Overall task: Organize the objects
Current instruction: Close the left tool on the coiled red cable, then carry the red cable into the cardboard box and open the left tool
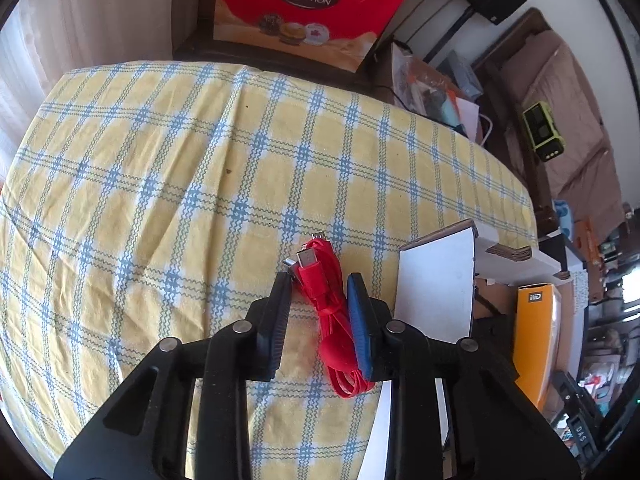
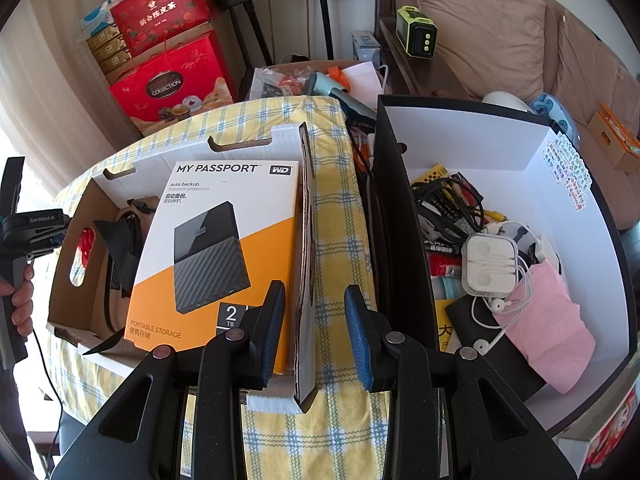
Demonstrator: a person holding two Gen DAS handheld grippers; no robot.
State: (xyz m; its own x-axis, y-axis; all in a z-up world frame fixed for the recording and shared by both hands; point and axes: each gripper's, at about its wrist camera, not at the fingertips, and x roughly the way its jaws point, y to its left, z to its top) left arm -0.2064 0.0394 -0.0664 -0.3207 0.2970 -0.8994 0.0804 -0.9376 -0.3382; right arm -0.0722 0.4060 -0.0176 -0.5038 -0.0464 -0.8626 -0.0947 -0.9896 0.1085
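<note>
A bundled red cable (image 1: 334, 354) with USB plugs lies between the fingers of my left gripper (image 1: 320, 278), just above the yellow and blue plaid tablecloth (image 1: 160, 200). Both fingertips touch the bundle's sides, so the gripper is shut on it. My right gripper (image 2: 316, 292) stands open over the side wall of a cardboard box (image 2: 306, 220) and holds nothing. In that box lie an orange and white hard-drive carton (image 2: 224, 240) and black cables (image 2: 128, 232). A hand (image 2: 22, 300) holding the left tool shows at the far left of the right wrist view.
To the right stands a black box with a white inside (image 2: 480, 140), holding cables, a white earphone case (image 2: 492, 264) and a pink cloth (image 2: 548, 320). Red gift boxes (image 1: 304, 12) stand behind the table. A sofa (image 2: 480, 32) bears a green device (image 2: 416, 38).
</note>
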